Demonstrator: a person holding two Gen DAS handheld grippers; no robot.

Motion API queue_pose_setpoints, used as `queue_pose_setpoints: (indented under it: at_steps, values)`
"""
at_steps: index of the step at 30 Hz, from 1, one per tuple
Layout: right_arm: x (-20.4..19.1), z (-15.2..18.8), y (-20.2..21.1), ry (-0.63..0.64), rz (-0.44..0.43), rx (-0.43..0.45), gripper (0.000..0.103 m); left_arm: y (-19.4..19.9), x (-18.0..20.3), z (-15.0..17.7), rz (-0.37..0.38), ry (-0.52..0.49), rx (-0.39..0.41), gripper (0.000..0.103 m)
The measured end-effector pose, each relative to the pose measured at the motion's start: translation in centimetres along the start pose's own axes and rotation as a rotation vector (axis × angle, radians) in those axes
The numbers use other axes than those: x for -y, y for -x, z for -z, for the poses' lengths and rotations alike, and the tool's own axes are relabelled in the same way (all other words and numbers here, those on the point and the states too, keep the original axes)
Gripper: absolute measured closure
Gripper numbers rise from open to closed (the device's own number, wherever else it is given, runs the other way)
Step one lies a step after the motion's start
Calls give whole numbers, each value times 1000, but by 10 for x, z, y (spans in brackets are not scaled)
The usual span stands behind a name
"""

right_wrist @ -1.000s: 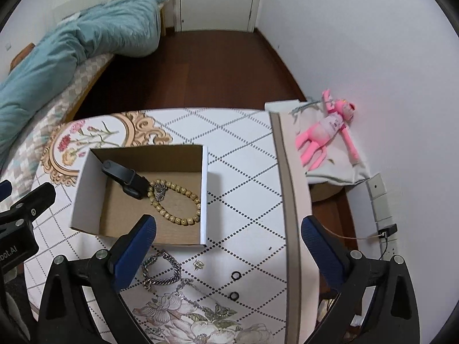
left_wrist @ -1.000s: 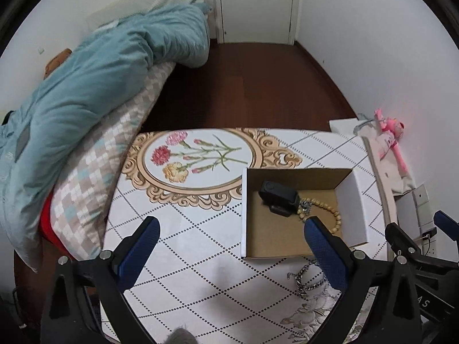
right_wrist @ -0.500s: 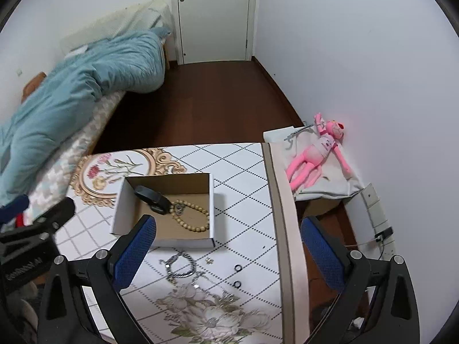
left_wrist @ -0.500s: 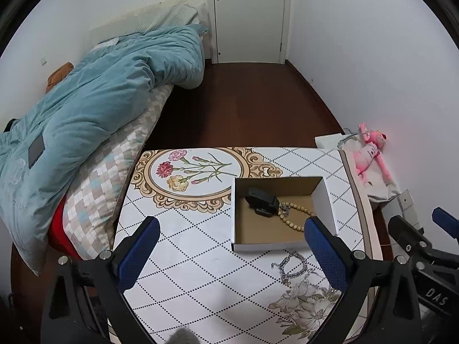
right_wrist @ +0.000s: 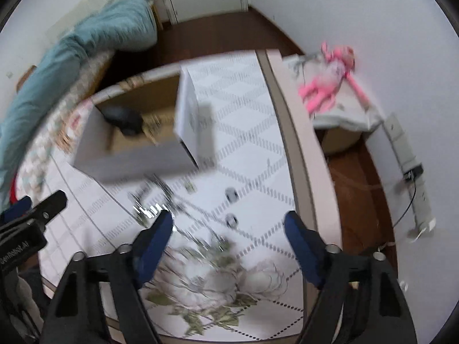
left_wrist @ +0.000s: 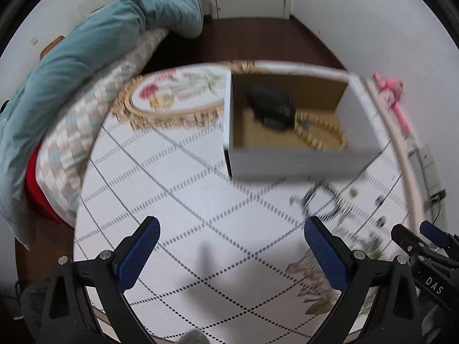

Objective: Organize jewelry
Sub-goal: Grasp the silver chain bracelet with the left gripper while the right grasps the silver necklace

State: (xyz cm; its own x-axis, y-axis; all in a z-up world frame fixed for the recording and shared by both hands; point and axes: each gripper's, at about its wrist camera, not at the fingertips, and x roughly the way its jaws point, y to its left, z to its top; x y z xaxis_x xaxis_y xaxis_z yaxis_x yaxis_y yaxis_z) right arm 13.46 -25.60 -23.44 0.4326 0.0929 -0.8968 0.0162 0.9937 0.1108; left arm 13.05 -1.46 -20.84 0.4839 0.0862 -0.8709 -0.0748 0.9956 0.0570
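A white cardboard box (left_wrist: 292, 163) (right_wrist: 134, 160) stands on the patterned table. Inside lie a black band (left_wrist: 269, 106) (right_wrist: 123, 119) and a wooden bead bracelet (left_wrist: 324, 137). A silver chain bracelet (left_wrist: 321, 203) (right_wrist: 152, 203) lies on the table in front of the box, with two small dark rings (right_wrist: 231, 195) to its right. My left gripper (left_wrist: 229, 246) is open and empty above bare tablecloth. My right gripper (right_wrist: 229, 240) is open and empty, low over the chain and rings. Both views are motion-blurred.
A bed with a teal duvet (left_wrist: 86, 46) runs along the table's left side. A pink plush toy (right_wrist: 330, 80) lies on a low stand by the right wall. A power strip (right_wrist: 410, 166) lies on the floor at the right.
Both grippers have dropped down and forward toward the table after being raised. The box and jewelry look much larger now. The right gripper's jaws have narrowed somewhat.
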Motion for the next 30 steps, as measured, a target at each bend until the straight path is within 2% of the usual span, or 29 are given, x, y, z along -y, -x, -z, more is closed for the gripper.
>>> queue_pose_setpoints:
  at_steps: [6,10,11,12,14,15,23,25,28,30]
  values:
    - [1,26,-41,23,-17,-44,27,-31,3,21,-9,-15,-57,0]
    - [-15,34,-45,109,45,20,37,-38,5,26,-11,-22,-53,0]
    - [-20,36,-44,128,58,45,48,-39,6,27,-9,-24,-51,0]
    - [-24,38,-43,138,51,61,68,-39,7,27,-8,-25,-50,0]
    - [-30,39,-43,156,55,64,94,-39,11,26,5,-25,-46,0]
    - [-31,38,-42,153,54,60,98,-38,14,26,14,-25,-43,0]
    - [4,40,-34,33,12,28,99,-39,42,20,93,-49,-30,2]
    - [9,38,-34,15,6,24,99,-40,51,20,108,-63,-26,5]
    - [12,38,-35,8,2,21,99,-43,68,21,115,-100,-26,17]
    - [13,37,-35,8,4,20,99,-47,73,20,117,-120,-28,36]
